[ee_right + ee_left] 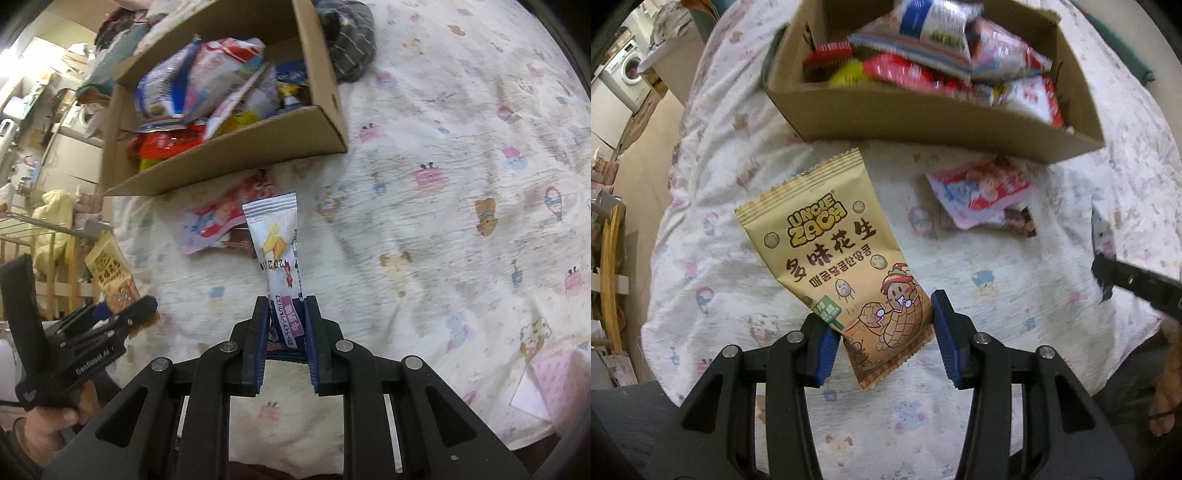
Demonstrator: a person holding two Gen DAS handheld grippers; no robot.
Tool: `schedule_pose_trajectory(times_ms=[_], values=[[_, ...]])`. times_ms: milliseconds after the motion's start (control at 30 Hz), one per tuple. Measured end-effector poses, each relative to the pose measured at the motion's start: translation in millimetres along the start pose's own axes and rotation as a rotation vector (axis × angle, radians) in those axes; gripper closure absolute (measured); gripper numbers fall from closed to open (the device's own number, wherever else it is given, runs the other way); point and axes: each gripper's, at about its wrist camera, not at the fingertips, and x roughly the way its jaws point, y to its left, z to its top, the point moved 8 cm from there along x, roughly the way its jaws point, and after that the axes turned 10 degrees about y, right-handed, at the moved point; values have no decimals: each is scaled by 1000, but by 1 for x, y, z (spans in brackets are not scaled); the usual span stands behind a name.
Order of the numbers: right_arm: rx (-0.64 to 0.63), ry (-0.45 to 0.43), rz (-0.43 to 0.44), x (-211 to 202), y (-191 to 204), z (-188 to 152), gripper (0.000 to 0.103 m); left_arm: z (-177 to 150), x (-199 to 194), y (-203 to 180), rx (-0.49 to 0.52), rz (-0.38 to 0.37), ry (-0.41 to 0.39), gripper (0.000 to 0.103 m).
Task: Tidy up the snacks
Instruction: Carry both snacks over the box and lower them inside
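While left gripper (884,334) clamps peanut packet (834,254), right gripper (286,339) clamps wafer stick packet (277,240); we judge both light, crinkly, slippery; cardboard box (923,114) at twelve o'clock.

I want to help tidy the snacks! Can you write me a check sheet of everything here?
Surface: white cartoon-print bedsheet, wrinkled.
Job's things: brown cardboard box piled with snack packets; pink-and-red packet lying on the sheet beside the box.
Clutter: dark striped cloth behind the box.
Grippers: left gripper clamps a tan peanut packet; right gripper clamps a slim white snack stick.
Cables: nothing seen.
Surroundings: white washing machine, wooden rail.
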Motion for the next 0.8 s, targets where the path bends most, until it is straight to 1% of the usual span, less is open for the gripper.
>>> schedule_pose_trajectory(times_ms=[67, 133, 233, 367, 467, 600, 700, 800], values=[[-9, -16, 30, -9, 6, -3, 84, -1, -9, 1, -26, -50, 6, 61], [-22, -39, 48, -19, 13, -2, 84, 0, -19, 3, -29, -57, -13, 61], [-30, -79, 87, -36, 27, 7, 84, 11, -41, 1, -3, -42, -73, 61], [-69, -150, 116, -64, 47, 28, 84, 36, -67, 8, -2, -30, -143, 61], [-84, -202, 122, -84, 58, 46, 84, 56, -85, 14, -1, -15, -193, 61], [-74, -264, 111, -97, 64, 73, 84, 84, -102, 20, -2, -1, -241, 61], [-70, -295, 111, -109, 66, 93, 84, 106, -113, 25, -18, -2, -270, 61], [-66, -319, 110, -114, 67, 110, 84, 127, -122, 28, -17, 19, -310, 61]])
